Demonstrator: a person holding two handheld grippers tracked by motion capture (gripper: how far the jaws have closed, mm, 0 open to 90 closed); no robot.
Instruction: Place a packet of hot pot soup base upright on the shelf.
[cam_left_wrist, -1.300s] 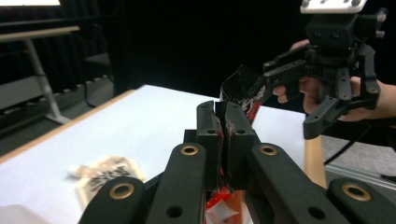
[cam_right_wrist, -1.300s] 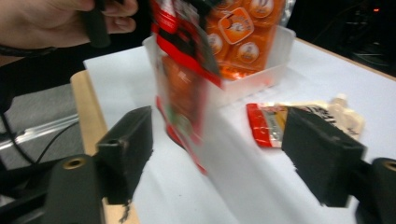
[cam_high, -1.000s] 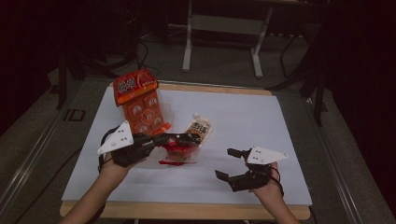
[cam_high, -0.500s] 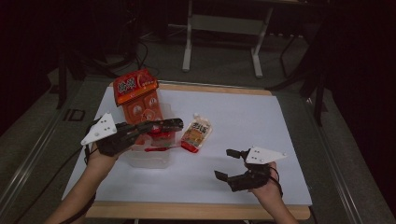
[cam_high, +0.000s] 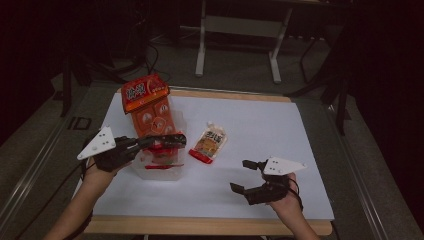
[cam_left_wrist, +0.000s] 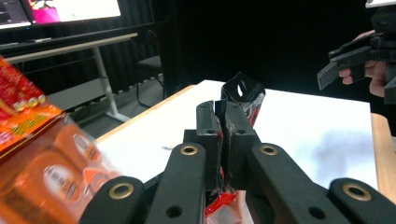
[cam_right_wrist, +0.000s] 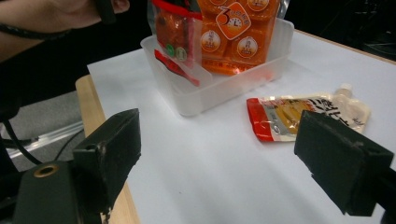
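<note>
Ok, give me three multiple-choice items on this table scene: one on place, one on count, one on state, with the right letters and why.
1. Where does the spouted pouch lie?
A. in the clear tub
B. on the white sheet, right of the tub
C. between the right claw's jaws

2. How many claws are over the table?
A. one
B. two
C. three

3. What state is the left claw in?
A. shut on a red packet
B. wide open, holding nothing
C. shut on the tub's rim

Answers:
1 B: the high view shows the pouch flat on the sheet, apart from the tub.
2 B: the left claw is at the tub and the right claw is near the front edge.
3 A: the left gripper view shows the jaws pressed together on the red packet, while the right claw stands open.
</note>
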